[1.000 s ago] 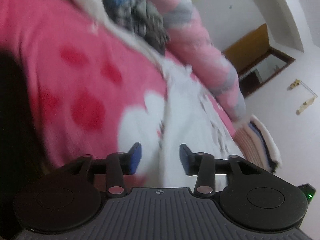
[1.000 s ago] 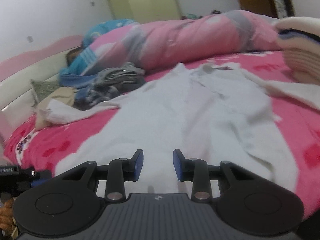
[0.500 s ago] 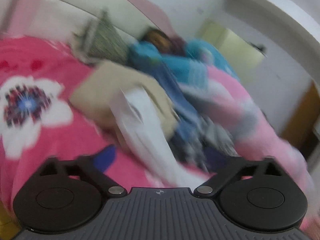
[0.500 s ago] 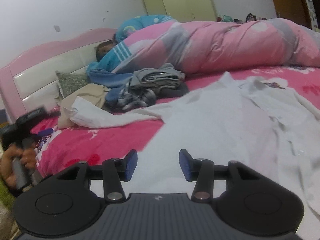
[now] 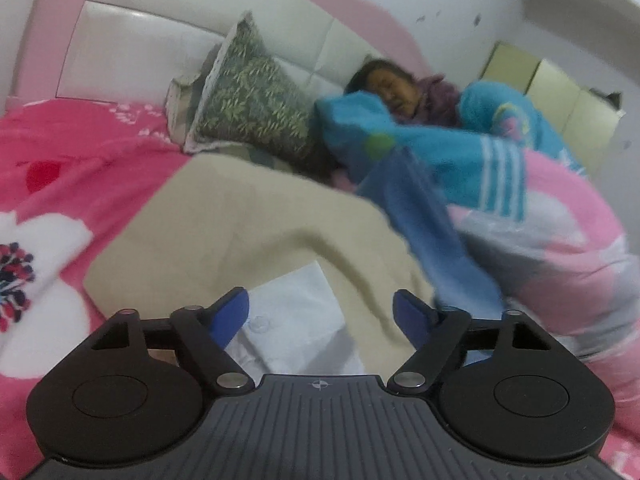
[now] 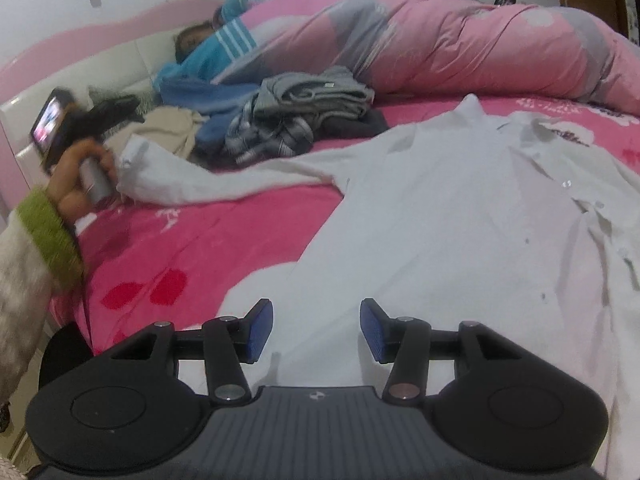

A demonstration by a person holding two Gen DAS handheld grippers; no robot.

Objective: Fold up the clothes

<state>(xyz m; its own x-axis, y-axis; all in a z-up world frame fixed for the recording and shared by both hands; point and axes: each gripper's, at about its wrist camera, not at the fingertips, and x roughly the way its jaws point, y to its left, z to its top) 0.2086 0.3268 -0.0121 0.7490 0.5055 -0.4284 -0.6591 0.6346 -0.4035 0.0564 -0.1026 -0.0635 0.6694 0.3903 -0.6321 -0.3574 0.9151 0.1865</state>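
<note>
The bed [image 6: 208,240], under a pink flowered cover, fills both views, with a pink and white headboard [image 5: 132,40] at its far end. Along the far side lies a person [image 5: 452,140] under a long pink quilt [image 6: 460,48]. The white shirt [image 6: 460,220] is spread flat across the near half of the bed, collar toward the quilt, its left sleeve [image 6: 224,180] stretched out toward the headboard. A heap of grey, checked and blue clothes [image 6: 304,116] sits between sleeve and quilt, and a beige garment [image 5: 248,232] lies near a green leaf-patterned pillow [image 5: 252,96].

Compared with half a second ago, the left wrist view has steadied and come in closer: the sleeve's cuff [image 5: 296,304], with a button on it, now lies between the wide-spread jaws of the left gripper [image 5: 321,314], resting on the beige garment. The jaws stand released, not closed on it. In the right wrist view the hand [image 6: 80,172] holding that gripper, green cuff at the wrist, has moved from the bed's edge up to the sleeve end.

The right gripper [image 6: 317,330] hovers over the shirt's hem near the bed's near edge, jaws released and a little wider than before, grasping nothing. Bare pink cover lies open between hem and sleeve; the clothes heap crowds the cuff's far side.
</note>
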